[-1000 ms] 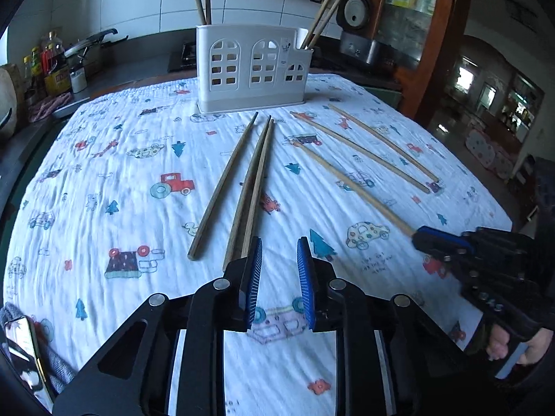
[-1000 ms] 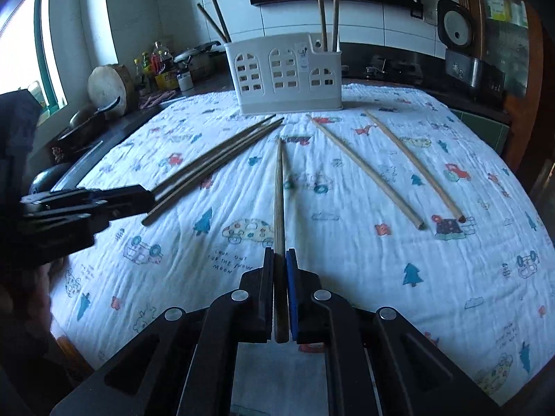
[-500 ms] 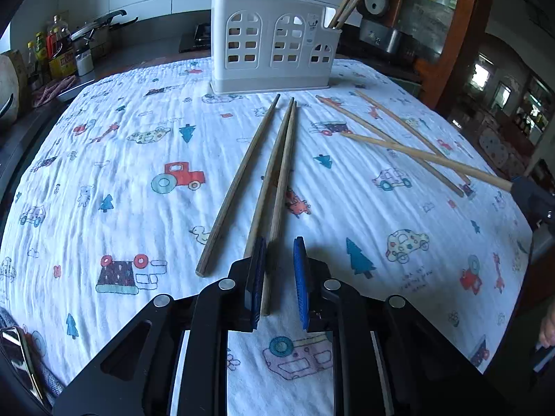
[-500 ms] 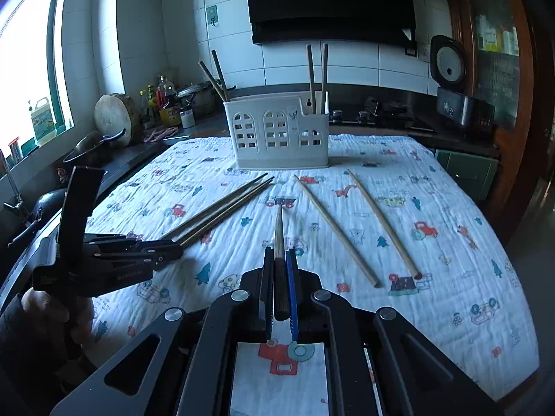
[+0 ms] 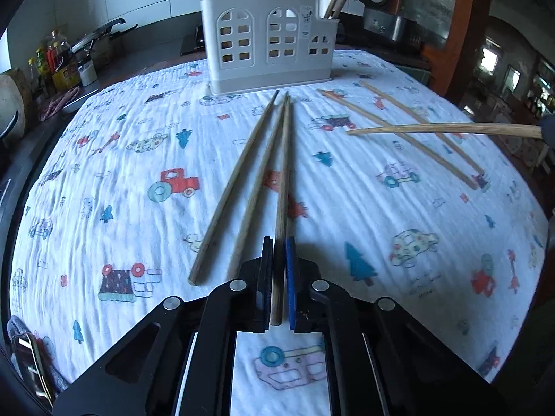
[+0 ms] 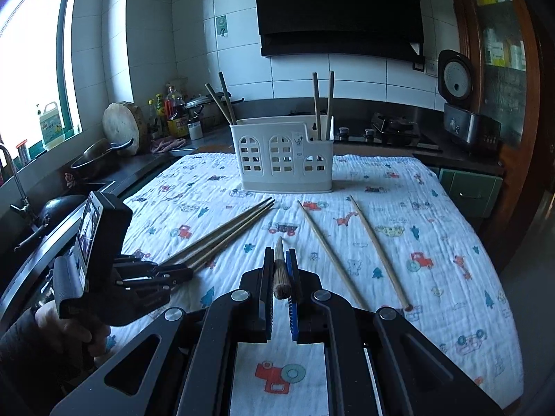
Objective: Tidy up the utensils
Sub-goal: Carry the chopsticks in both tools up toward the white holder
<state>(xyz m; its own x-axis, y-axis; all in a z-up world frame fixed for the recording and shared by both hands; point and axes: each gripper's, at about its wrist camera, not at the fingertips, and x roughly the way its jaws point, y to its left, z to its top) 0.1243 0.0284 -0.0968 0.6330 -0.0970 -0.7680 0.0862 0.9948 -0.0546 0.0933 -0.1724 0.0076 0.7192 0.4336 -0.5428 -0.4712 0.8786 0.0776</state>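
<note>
A white utensil holder [image 5: 269, 43] [image 6: 284, 154] stands at the far side of the table with chopsticks upright in both ends. My left gripper [image 5: 279, 242] is shut on the near end of a dark chopstick [image 5: 282, 180], the rightmost of three that lie side by side on the cloth. My right gripper [image 6: 281, 254] is shut on a light chopstick [image 6: 278, 263] and holds it lifted above the table; it also shows in the left wrist view [image 5: 444, 128]. Two light chopsticks [image 6: 350, 253] lie on the cloth to the right.
A patterned white cloth [image 5: 138, 159] covers the table. A counter with bottles [image 6: 166, 111], a pan [image 6: 93, 159] and a round board stands at the left. A stove and a rice cooker [image 6: 458, 104] stand behind the table.
My left gripper has moved forward and closed on the dark chopstick. My right gripper has lifted its light chopstick off the cloth and raised it well above the table.
</note>
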